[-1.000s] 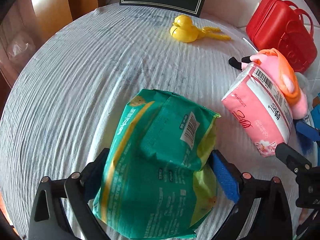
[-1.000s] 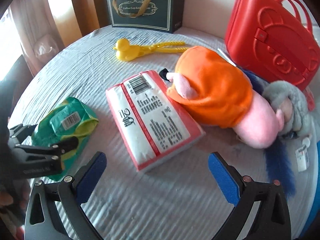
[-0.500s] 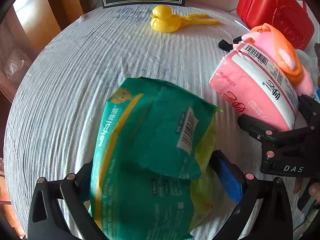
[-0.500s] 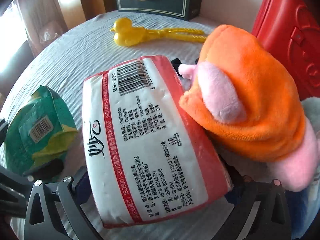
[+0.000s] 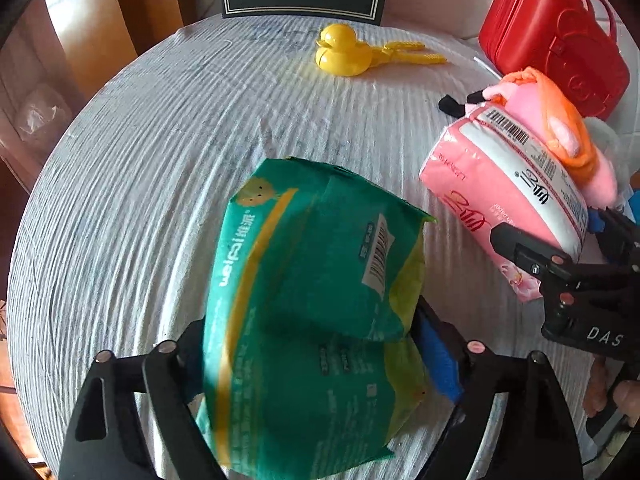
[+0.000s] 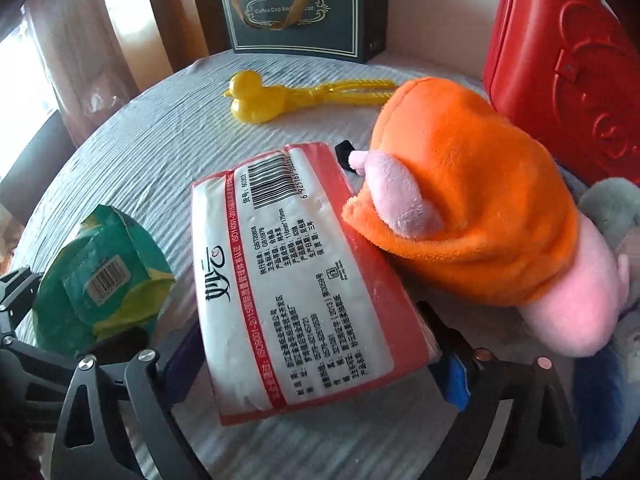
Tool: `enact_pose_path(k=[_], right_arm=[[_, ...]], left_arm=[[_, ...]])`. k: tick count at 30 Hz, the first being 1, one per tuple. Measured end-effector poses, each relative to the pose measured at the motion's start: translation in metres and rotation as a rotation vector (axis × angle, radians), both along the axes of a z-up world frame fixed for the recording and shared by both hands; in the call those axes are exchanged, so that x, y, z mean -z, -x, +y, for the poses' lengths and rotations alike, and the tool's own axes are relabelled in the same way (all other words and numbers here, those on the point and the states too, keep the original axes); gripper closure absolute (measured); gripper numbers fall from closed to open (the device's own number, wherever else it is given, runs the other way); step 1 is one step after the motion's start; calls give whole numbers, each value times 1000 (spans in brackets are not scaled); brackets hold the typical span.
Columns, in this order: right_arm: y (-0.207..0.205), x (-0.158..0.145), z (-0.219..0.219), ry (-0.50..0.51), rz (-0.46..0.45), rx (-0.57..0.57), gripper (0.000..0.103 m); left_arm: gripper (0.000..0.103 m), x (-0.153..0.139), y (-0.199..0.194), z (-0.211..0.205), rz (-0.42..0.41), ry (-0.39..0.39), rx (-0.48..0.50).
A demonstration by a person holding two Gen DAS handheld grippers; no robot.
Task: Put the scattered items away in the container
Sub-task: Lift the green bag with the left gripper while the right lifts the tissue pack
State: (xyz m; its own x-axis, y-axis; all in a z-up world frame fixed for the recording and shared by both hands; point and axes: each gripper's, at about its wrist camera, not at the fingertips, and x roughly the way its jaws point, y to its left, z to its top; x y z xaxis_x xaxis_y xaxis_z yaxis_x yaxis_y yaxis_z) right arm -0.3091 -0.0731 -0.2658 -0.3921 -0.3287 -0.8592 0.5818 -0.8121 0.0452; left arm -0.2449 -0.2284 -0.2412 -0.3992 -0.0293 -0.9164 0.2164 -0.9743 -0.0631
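Note:
My left gripper (image 5: 312, 356) is shut on a green and yellow tissue pack (image 5: 316, 320) and holds it above the grey striped cloth; the pack also shows in the right wrist view (image 6: 100, 284). My right gripper (image 6: 312, 360) is shut on a pink and white tissue pack (image 6: 288, 296), which leans against an orange and pink plush toy (image 6: 472, 220). That pack (image 5: 508, 200) and the right gripper (image 5: 560, 272) show at the right of the left wrist view. A red plastic case (image 6: 568, 64) stands at the far right.
A yellow duck-shaped clamp toy (image 5: 348, 52) lies at the far side of the round table. A dark gift bag (image 6: 304, 12) stands behind it against the wall. A grey plush (image 6: 612, 216) and a blue item lie right of the orange toy. Curtains hang at left.
My right gripper moved onto the pink pack and closed on it. My left gripper closed on the green pack and lifted it slightly.

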Motion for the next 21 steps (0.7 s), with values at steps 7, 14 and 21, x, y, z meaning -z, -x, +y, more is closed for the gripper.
enact_pose_path(k=[7, 14, 21], right_arm=[[-40, -35, 22, 32, 12, 20, 13], [-71, -43, 33, -31, -25, 30, 14], [-87, -27, 29, -92, -44, -4, 3]], left_arm=[[28, -19, -27, 9, 17, -11, 20], [31, -42, -57, 27, 43, 4, 39], [26, -10, -69, 34, -65, 38, 39]])
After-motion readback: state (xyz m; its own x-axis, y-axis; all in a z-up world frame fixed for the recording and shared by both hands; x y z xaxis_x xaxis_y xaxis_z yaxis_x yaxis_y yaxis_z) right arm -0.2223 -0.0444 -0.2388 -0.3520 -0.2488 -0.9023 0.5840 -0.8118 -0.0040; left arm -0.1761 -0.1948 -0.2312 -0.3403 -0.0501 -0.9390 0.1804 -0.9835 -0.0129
